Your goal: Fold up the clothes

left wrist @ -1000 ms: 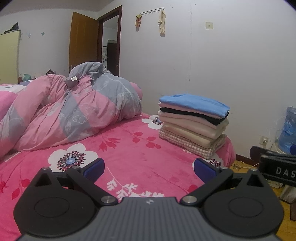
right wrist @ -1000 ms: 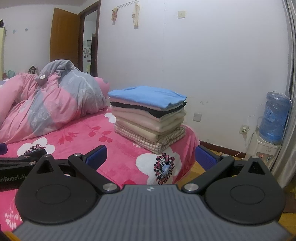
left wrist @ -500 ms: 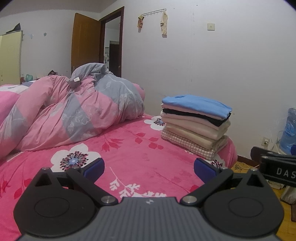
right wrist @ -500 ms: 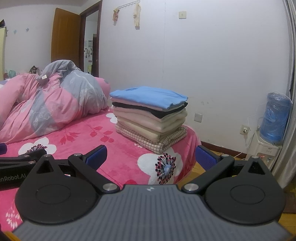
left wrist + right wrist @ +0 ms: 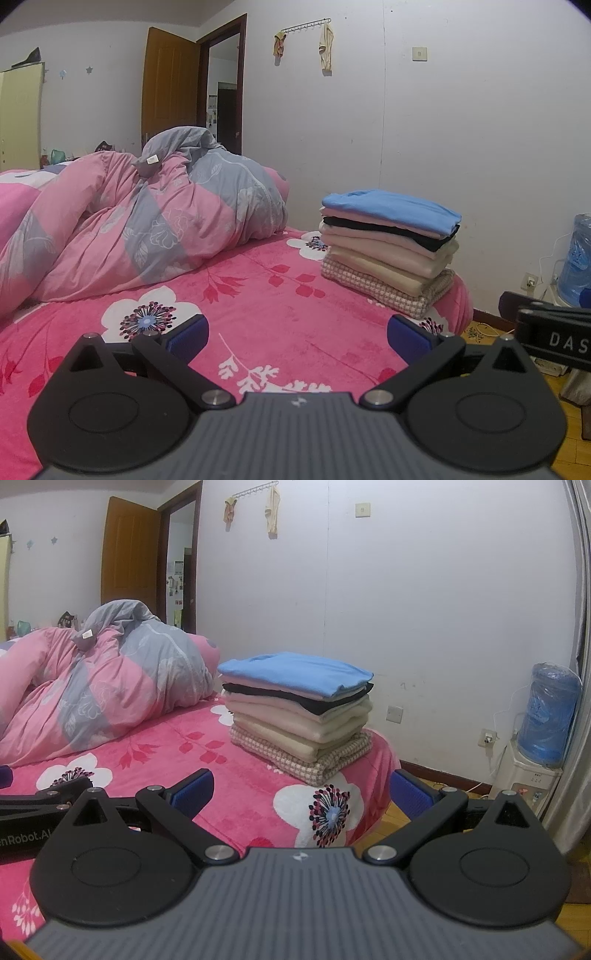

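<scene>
1. Bed with a bright pink floral plush cover (image 5: 280, 317): fills the lower and left field of both wrist views, white and red flower prints across it. Its rounded far corner sits at about 3 o'clock in the left wrist view.
2. Rumpled pink-and-grey flower-print quilt (image 5: 147, 229): heaped at 9 to 10 o'clock on the bed, a small white tag showing near its top.
3. Brown wooden door (image 5: 170, 81): stands open at 11 o'clock against the white wall, beside a dark doorway.
4. Stack of folded clothes (image 5: 388, 251): at 2 o'clock in the left view, near centre (image 5: 299, 716) in the right view. It rests on the bed's far corner, well apart from both grippers. Top to bottom: sky-blue top, pale pink, black, cream layers, checked beige-and-white cloth at the base.
5. Blue water-dispenser bottle (image 5: 550, 716): at 3 o'clock, on a white dispenser by the wall, off the bed.
6. Left gripper (image 5: 297, 338): blue-padded fingers spread wide, nothing between them, hovering over the pink cover.
7. Right gripper (image 5: 301, 794): likewise wide open and empty, over the bed edge; it shows at 3 o'clock in the left view.
8. Wall hook rail with two small hanging garments (image 5: 306, 40): at 12 o'clock, high on the wall.
</scene>
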A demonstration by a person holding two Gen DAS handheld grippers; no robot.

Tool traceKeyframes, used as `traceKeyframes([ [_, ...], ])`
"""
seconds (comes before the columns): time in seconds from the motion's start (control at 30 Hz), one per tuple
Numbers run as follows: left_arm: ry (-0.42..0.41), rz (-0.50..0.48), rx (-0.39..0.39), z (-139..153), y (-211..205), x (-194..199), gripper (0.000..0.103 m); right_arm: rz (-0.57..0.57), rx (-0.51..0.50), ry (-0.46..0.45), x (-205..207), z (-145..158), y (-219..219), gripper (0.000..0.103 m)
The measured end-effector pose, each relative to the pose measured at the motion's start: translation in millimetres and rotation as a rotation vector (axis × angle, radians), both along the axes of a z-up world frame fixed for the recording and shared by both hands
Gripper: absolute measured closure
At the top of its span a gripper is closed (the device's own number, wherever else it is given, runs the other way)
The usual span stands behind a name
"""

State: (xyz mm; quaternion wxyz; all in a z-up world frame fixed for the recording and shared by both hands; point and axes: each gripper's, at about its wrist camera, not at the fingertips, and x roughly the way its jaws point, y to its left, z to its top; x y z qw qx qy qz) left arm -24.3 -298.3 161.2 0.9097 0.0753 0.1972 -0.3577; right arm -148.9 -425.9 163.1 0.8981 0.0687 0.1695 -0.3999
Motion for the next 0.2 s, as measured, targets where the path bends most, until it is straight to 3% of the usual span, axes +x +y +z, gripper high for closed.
traceKeyframes([
  [0.2,-0.001,0.003,0.000,0.5,-1.3,-0.6,0.000,-0.002,0.004,-0.002,-0.3,0.2,-0.9,0.001],
])
